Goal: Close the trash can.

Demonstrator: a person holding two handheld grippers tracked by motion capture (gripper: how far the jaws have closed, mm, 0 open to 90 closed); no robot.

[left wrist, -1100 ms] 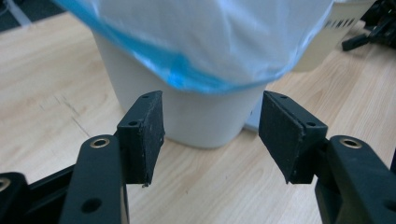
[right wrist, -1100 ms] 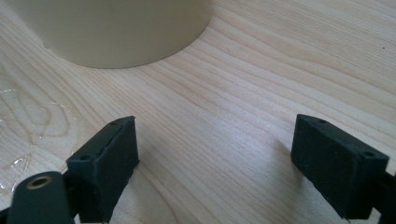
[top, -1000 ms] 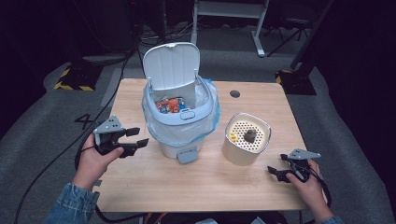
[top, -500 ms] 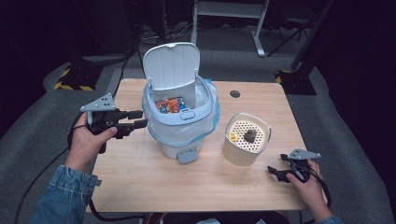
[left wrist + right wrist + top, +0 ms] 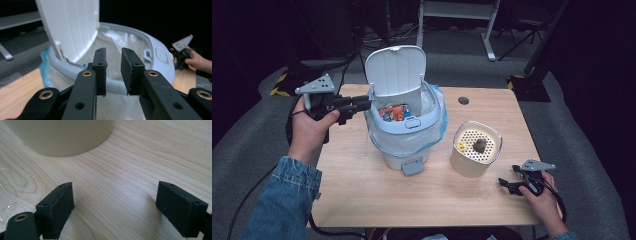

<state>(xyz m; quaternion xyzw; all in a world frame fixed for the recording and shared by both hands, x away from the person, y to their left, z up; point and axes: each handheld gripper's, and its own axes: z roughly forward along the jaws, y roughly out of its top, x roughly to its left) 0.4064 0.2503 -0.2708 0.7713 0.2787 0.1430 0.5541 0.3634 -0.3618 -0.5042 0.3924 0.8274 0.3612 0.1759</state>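
Beside the trash bin [image 5: 404, 125], my left gripper [image 5: 362, 104] has risen to its raised lid [image 5: 396, 75]; its jaws have just been closing, nothing between them. My right gripper [image 5: 508, 184] rests released.

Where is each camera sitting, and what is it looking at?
High view: above the table, looking down on the bin, both hands, left gripper, right gripper.
Left gripper view: rides that gripper, faces the bin's lid; narrow-gapped jaws.
Right gripper view: low over wood, faces the beige pot; wide jaws.
Shared: bin, pot.
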